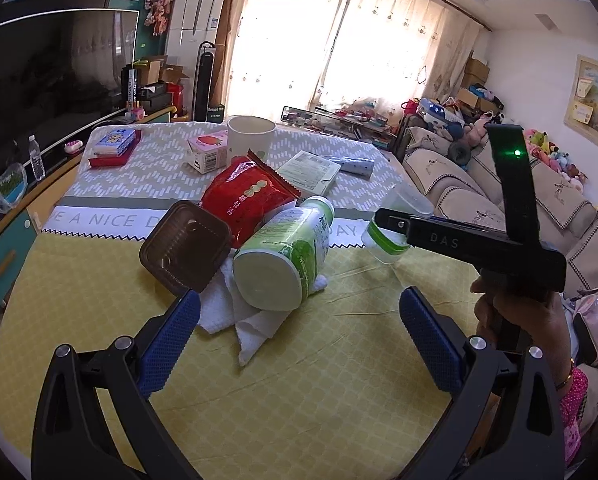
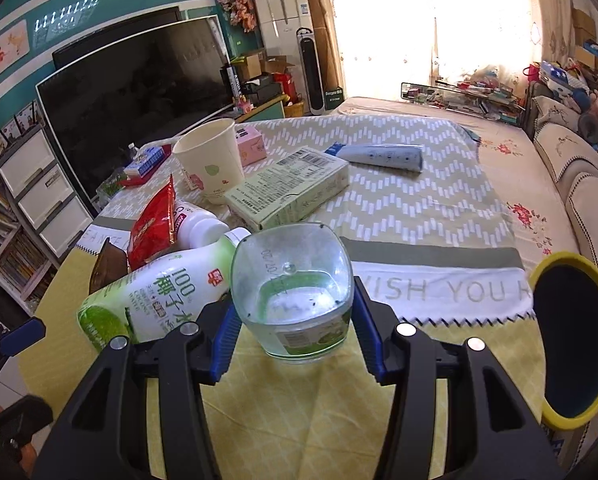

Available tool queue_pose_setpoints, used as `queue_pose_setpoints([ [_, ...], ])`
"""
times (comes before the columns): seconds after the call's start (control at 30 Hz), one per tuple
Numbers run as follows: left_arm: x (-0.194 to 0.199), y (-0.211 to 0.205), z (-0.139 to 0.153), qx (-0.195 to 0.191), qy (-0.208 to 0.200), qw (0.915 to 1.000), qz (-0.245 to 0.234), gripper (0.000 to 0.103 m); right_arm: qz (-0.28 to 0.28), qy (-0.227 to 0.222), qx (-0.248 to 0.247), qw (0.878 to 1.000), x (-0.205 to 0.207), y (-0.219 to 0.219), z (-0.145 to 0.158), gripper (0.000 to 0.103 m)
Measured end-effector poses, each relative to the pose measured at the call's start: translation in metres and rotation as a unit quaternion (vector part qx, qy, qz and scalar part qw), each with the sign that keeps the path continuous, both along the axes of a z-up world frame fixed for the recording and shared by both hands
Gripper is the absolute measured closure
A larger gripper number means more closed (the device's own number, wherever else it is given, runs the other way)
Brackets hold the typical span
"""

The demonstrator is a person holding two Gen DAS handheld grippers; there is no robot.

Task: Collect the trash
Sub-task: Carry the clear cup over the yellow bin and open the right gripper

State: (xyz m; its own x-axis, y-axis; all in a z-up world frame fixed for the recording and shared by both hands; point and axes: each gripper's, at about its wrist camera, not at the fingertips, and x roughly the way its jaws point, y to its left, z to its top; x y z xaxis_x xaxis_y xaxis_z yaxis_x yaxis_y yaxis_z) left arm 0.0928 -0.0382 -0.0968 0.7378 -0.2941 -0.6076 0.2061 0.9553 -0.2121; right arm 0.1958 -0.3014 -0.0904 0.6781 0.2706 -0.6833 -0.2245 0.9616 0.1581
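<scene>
Clear plastic is sitting between your right jaws: the right gripper (image 2: 295, 316) is clenching a transparent cup (image 2: 293, 292) with a green label, blue pads pressing on both its sides, and you are holding it just above the yellow cloth of the worktop (image 2: 299, 408). To the left of those jaws a white-and-green bottle (image 2: 155, 296) is lying on its side. Your left gripper (image 1: 299, 332) is standing released, nothing between the pads. Just ahead of its jaws the same bottle (image 1: 283, 252) is resting on a crumpled white tissue (image 1: 251, 320), with a brown plastic tray (image 1: 185, 248) leaning beside its left pad and a red snack bag (image 1: 247, 196) behind.
</scene>
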Motion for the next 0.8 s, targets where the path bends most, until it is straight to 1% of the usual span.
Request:
queue_pose_setpoints([
  [0.2,-0.001,-0.008,-0.002,0.007,0.001,1.0,-0.006,0.005,-0.058,-0.01,0.014,0.998,-0.02,-0.049,0.008,0.054],
  [0.37,0.0,-0.018,-0.003,0.014,0.005,0.9998,-0.011,0.005,-0.118,-0.022,0.017,0.993,-0.034,-0.099,0.011,0.054],
  [0.5,0.003,-0.025,-0.005,0.019,0.009,0.9997,-0.015,0.005,-0.172,-0.026,0.016,0.985,-0.041,-0.141,0.009,0.054],
  [0.63,0.005,-0.032,-0.009,0.025,0.017,0.9994,-0.019,0.005,-0.223,-0.02,0.009,0.974,-0.043,-0.179,0.0,0.054],
  [0.8,0.01,-0.038,-0.012,0.031,0.024,0.999,-0.02,0.005,-0.265,-0.004,0.008,0.964,-0.041,-0.215,-0.016,0.054],
])
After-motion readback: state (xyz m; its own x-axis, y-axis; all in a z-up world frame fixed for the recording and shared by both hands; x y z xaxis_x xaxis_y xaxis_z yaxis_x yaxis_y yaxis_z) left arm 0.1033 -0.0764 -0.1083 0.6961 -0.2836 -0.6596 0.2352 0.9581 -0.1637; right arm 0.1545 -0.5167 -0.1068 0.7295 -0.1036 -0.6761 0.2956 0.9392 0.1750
